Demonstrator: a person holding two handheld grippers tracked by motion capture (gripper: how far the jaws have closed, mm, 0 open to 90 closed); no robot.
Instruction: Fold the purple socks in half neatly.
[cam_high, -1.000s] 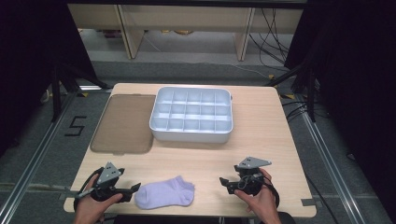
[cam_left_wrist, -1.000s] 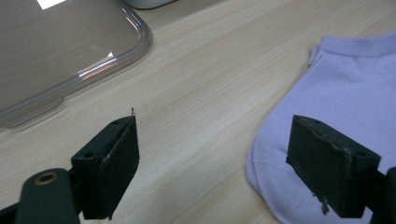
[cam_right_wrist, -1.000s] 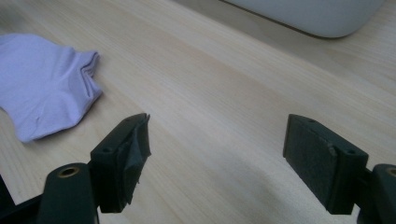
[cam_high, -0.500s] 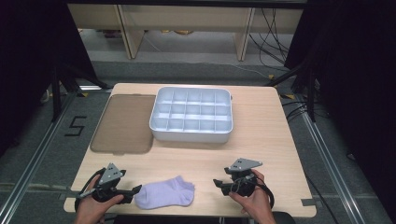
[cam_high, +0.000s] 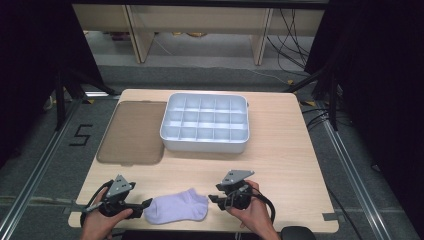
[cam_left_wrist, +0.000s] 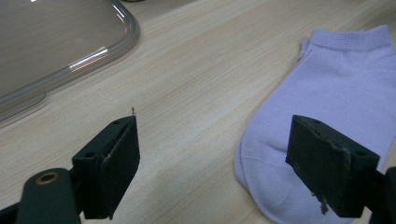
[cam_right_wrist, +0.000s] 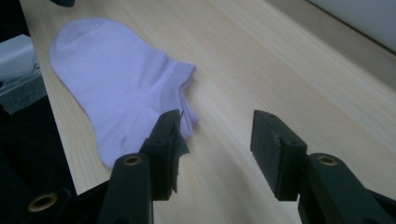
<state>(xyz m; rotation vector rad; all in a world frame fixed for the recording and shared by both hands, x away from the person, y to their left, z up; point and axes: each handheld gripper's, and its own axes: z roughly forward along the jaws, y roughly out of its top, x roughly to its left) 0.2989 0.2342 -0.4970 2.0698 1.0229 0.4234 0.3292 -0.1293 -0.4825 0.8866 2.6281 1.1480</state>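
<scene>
Right gripper (cam_high: 216, 196) has slid in toward the lavender sock (cam_high: 177, 208) over the last second; it was sitting farther out toward 3 o'clock on the table (cam_high: 280, 155) and now its fingers are just beside the sock's cuff end. Left gripper (cam_high: 145, 203) hasn't really budged, it's parked at the sock's toe end, on the 9 o'clock side. The sock itself lies flat near the front edge of the table, around 6 o'clock, between the two grippers. In the left gripper view the fingers (cam_left_wrist: 109, 163) are spread wide, nothing between them, with the sock's toe (cam_left_wrist: 275, 168) lying partly under the one on the right. In the right gripper view the fingers (cam_right_wrist: 170, 149) are apart too, holding nothing, and the one on the left sits right over the edge of the sock's cuff (cam_right_wrist: 184, 88), can't tell if it's actually touching. Further back, toward 12 o'clock, there's the white compartment tray (cam_high: 205, 144), and its brownish clear lid (cam_high: 131, 132) lies flat just beside it at 9 o'clock.
</scene>
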